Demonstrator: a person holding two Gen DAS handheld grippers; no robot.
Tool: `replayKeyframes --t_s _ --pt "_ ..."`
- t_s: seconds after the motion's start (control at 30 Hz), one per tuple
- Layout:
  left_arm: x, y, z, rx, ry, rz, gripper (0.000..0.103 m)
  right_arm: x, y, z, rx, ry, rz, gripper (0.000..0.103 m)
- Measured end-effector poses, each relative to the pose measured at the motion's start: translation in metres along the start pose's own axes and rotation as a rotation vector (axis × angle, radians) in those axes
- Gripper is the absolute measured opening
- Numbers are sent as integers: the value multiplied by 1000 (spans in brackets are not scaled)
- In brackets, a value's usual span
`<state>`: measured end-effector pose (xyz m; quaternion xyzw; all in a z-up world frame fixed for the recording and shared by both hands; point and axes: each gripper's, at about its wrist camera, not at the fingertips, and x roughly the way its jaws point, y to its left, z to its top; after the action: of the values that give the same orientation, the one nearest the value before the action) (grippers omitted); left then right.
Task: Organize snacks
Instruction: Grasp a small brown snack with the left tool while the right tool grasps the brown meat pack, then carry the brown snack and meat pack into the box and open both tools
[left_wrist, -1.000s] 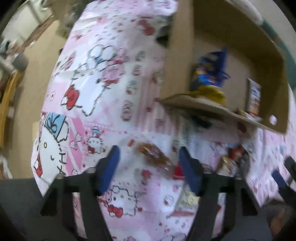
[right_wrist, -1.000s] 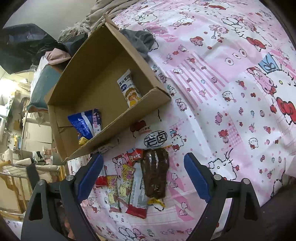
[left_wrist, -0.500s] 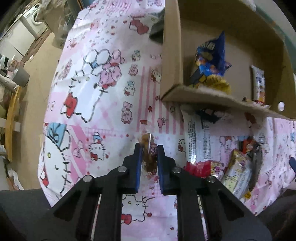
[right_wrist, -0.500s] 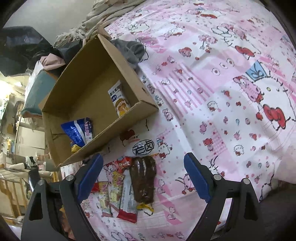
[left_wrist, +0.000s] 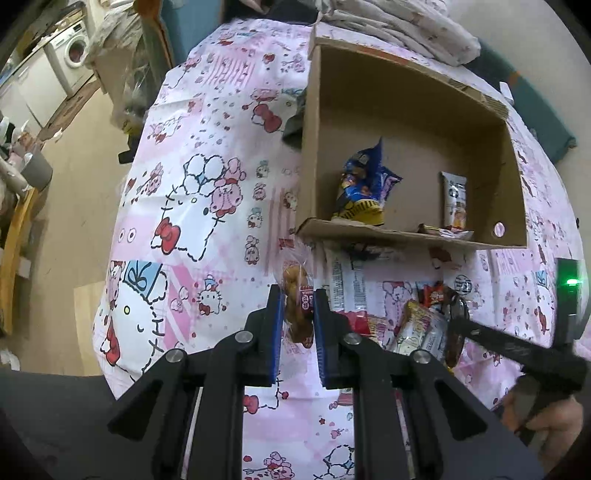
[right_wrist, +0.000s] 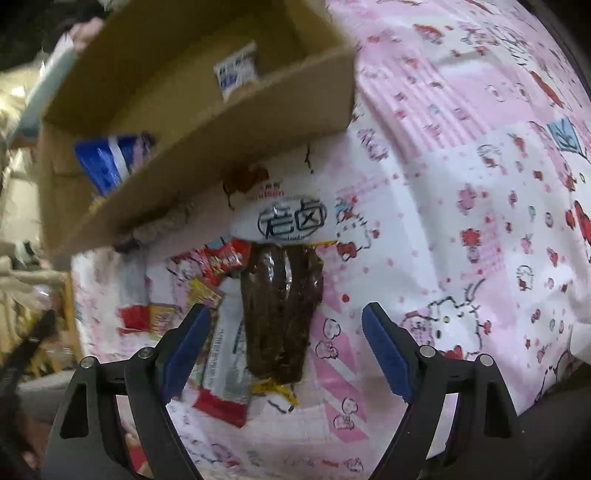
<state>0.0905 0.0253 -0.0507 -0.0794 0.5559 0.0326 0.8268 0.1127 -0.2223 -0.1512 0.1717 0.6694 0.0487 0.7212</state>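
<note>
Snack pack: a small clear packet of brown fried pieces with a red label (left_wrist: 297, 306), pinched between the blue pads of the left gripper (left_wrist: 298, 314), above the cloth
Left gripper: jaws closed tight on the packet
Right gripper (right_wrist: 284, 339): jaws wide, just closing a little, nothing pressed; a dark brown sausage-like pack (right_wrist: 282, 314) lies on the cloth between them
Loose pile: red, yellow and silver wrappers (right_wrist: 218, 328) beside the dark pack, a white pouch with black lettering (right_wrist: 291, 218) touching its top end
Box: an open cardboard box (left_wrist: 314, 147) on the cloth just beyond the pile, holding a blue bag (left_wrist: 364, 188) and a small white packet (left_wrist: 455, 199)
Surface: a pink and white cartoon-cat cloth (left_wrist: 192, 206), draped over the edge
Room: tan floor (left_wrist: 74, 155) at left, a washing machine (left_wrist: 72, 55) in the far corner, folded bedding (left_wrist: 399, 22) behind the box
</note>
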Motion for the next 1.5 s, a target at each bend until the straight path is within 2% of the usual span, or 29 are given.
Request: replayKeyframes --t_s 0.17,0.27,0.3,0.33,0.4,0.47,0.57,0.93,1.03,1.13,1.27,1.37,1.5 --pt "9 2 2 -15 25 -22 13 13 16 -3 -70 -17 -100 88" --pt "9 1 1 -13 24 -28 13 16 20 -5 -90 -27 -115 86" --pt "8 0 0 -11 21 -27 13 16 21 -5 -93 -29 -112 83" --pt "7 0 0 -8 16 -26 13 15 22 -5 -98 -34 -103 70" --pt "6 0 0 -9 13 -25 13 14 25 -6 -95 -34 -92 61" --pt "7 1 0 -13 14 -26 13 13 22 -6 -85 -31 -73 57" --pt "7 2 -1 -18 16 -24 13 9 16 -6 -63 -33 -45 55" --pt "8 5 -2 -19 16 -9 13 -20 -5 -17 13 -56 66 55" --pt "9 3 -2 -11 15 -29 13 -31 -10 -25 41 -52 128 55" --pt "6 -1 -2 9 0 -19 13 -44 -13 -37 79 -70 208 55" --pt "2 1 -3 5 -6 -28 13 -68 -9 -48 58 -128 290 55" --pt "-4 8 -11 -59 25 -106 13 -91 -2 -55 16 -193 346 55" --pt "-20 11 -9 -87 -1 -139 13 -120 1 -56 -39 -280 392 55"
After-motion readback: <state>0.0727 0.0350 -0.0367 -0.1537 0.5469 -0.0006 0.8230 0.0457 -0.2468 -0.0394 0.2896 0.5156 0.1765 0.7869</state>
